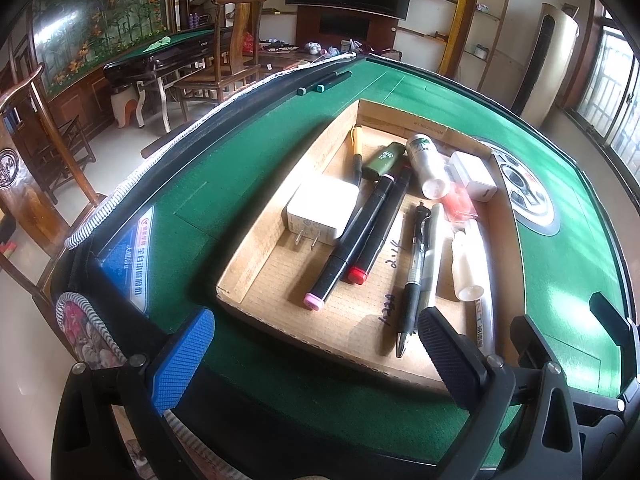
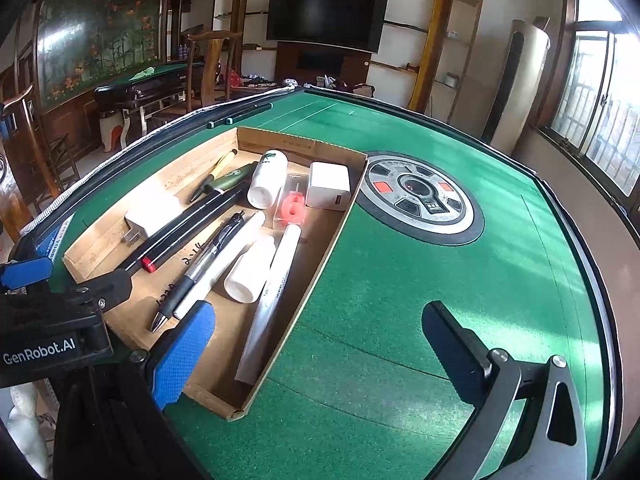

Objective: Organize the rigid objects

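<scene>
Both grippers are hanging empty over the near edge of the green table (image 2: 400,280), jaws spread wide and gripping nothing; left gripper (image 1: 320,360) is sitting above the near end of the tray (image 1: 256,268), right gripper (image 2: 320,360) is straddling the tray's right wall, one pad over the cardboard and one over felt; nearly everything is already lying inside the tray, so sorting is looking mostly done; long items are running lengthwise side by side, likely because that is the only way they fit: two markers (image 1: 356,236) touching each other, a black pen (image 1: 412,276) beside a white pen (image 2: 224,260), a long white tube (image 2: 272,292) against the right wall; stubby items are filling the gaps: plug (image 1: 320,212) at the left wall with prongs pointing near, small bottle (image 2: 250,272) between white pen and tube, white bottle (image 2: 268,178), green lighter (image 1: 384,160), white charger (image 2: 328,186) and a pink piece (image 2: 292,208) bunched at the far end; two green pens (image 1: 324,82) are lying outside, well apart from the tray at the far table edge, so I'd guess those are what's left; wide jaws suit a reach for them.
</scene>
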`<state>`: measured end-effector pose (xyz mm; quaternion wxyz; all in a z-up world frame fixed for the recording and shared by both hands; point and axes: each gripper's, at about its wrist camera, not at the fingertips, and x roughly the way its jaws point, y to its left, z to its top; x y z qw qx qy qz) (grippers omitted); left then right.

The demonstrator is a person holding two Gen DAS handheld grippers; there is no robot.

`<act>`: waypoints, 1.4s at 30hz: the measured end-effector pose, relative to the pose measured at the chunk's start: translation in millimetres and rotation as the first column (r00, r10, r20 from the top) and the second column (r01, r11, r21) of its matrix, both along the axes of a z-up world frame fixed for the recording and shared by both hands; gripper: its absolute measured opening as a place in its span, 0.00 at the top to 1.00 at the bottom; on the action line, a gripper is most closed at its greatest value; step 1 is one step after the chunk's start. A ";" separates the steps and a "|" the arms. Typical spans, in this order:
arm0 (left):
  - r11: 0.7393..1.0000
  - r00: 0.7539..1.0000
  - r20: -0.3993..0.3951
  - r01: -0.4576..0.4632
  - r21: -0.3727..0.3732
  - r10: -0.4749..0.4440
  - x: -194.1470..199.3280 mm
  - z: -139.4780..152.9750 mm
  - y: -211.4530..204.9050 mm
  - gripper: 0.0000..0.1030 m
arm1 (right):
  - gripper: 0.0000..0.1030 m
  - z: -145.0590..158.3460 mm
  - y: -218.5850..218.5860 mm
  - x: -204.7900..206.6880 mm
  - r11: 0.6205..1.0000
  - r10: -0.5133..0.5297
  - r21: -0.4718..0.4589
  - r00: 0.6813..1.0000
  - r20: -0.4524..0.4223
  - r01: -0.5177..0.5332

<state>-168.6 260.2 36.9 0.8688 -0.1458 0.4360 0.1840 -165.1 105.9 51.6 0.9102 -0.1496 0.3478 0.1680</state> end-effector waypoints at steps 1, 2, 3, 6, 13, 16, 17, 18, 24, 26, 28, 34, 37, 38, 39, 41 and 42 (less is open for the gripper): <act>1.000 1.000 -0.001 0.001 0.000 -0.001 0.2 -0.1 -0.8 0.01 | 0.00 -0.3 -0.9 0.3 1.000 -0.003 0.000 1.000 -0.003 0.003; 1.000 1.000 -0.001 0.002 -0.001 -0.002 0.2 -0.3 -1.4 0.01 | 0.00 -0.7 -1.6 0.5 1.000 -0.006 -0.001 1.000 -0.004 0.006; 1.000 1.000 -0.001 0.005 0.000 -0.005 0.3 0.1 -2.4 0.01 | 0.00 -1.4 -2.0 0.8 1.000 -0.009 0.000 1.000 -0.006 0.009; 1.000 1.000 -0.001 0.014 0.005 -0.014 -0.2 1.0 -5.5 0.01 | 0.00 -2.9 -3.5 1.5 1.000 -0.013 -0.005 1.000 -0.006 0.013; 0.999 0.999 0.003 0.040 0.016 -0.040 -0.9 2.8 -13.6 0.01 | 0.00 -6.8 -16.4 12.5 0.995 -0.086 -0.045 0.996 0.007 0.086; 0.998 0.999 0.010 0.043 0.034 -0.044 1.3 6.2 -12.3 0.01 | 0.00 -5.9 -33.2 20.5 0.992 -0.129 -0.007 0.992 -0.017 0.129; 0.998 0.999 0.013 0.048 0.047 -0.049 3.3 9.9 -11.9 0.01 | 0.00 -5.1 -38.2 22.3 0.990 -0.143 0.001 0.990 -0.019 0.143; 0.996 0.998 0.016 0.064 0.060 -0.065 6.4 14.0 -12.1 0.01 | 0.00 -4.1 -42.5 23.4 0.988 -0.155 0.007 0.988 -0.018 0.155; 0.991 0.994 0.044 0.096 0.096 -0.101 18.4 57.6 8.9 0.01 | 0.00 14.4 -54.9 40.2 0.983 -0.103 0.146 0.991 -0.091 0.115; 0.990 0.993 0.100 0.043 0.134 -0.057 6.4 68.8 21.0 0.01 | 0.00 23.8 -51.3 51.9 0.945 0.070 0.326 0.978 -0.197 -0.003; 0.994 0.989 0.140 0.023 0.104 -0.038 -6.8 69.1 33.6 0.01 | 0.00 26.9 -39.5 69.1 0.862 0.260 0.501 0.914 -0.310 -0.076; 0.991 0.992 0.122 0.041 -0.130 -0.025 -36.9 38.2 74.9 0.01 | 0.00 -1.1 41.0 114.0 0.707 0.557 0.701 0.682 -0.473 -0.091; 0.994 0.994 0.111 -0.008 -0.110 0.020 -47.0 33.9 82.3 0.01 | 0.00 -26.5 80.5 123.4 0.678 0.601 0.734 0.595 -0.534 -0.026; 0.995 0.993 0.114 -0.013 -0.100 0.025 -48.7 33.5 83.8 0.01 | 0.00 -34.5 90.1 126.1 0.680 0.598 0.734 0.583 -0.551 -0.004; 0.996 0.993 0.116 -0.021 -0.084 0.031 -49.8 32.8 84.5 0.01 | 0.00 -41.3 98.0 128.1 0.679 0.596 0.734 0.574 -0.561 0.012; 0.999 0.991 0.129 -0.021 -0.047 0.027 -50.8 32.9 83.5 0.01 | 0.00 -50.6 105.6 131.7 0.683 0.587 0.729 0.569 -0.576 0.033; 0.999 0.991 0.136 -0.016 -0.034 0.020 -51.8 30.8 82.9 0.01 | 0.00 -51.6 104.2 131.3 0.672 0.594 0.740 0.568 -0.569 0.039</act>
